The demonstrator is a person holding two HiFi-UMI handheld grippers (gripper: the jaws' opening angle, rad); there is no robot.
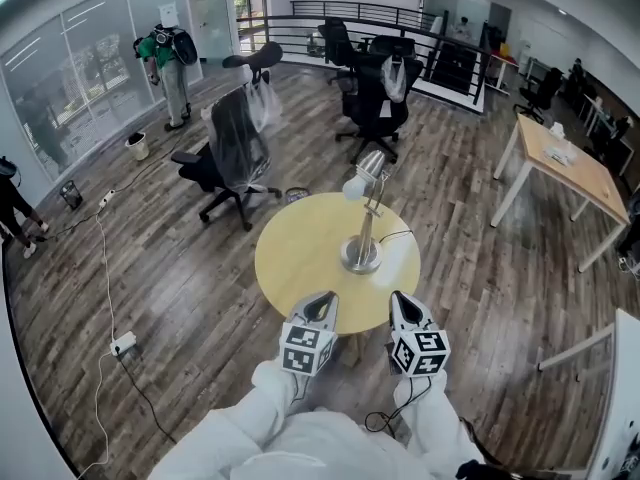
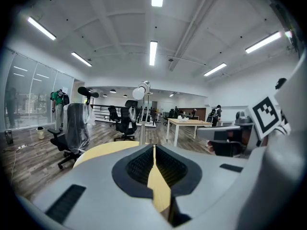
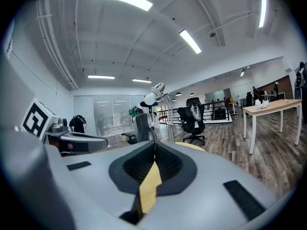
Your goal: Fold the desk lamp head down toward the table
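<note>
Lamp (image 1: pixel 366 223) is standing upright near the middle of the round table (image 1: pixel 290 268), with its head (image 1: pixel 356 186) sitting raised at the top of the stem.

You are holding the left gripper (image 1: pixel 324 300) and the right gripper (image 1: pixel 399 300) side by side over the near table edge, both apart from the lamp. Both pairs of jaws are sitting closed, pad against pad, with nothing between them.

The step in hand is judged to be the approach; no contact is being made yet. The next move is calling for 1 gripper to steady the base (image 1: pixel 361 257) and 1 to reach the head, with its jaws opening first if you are gripping rather than pushing.

The hinge is showing too small to locate in any view. Both gripper views are hiding the base and lower stem behind their own jaws.
</note>
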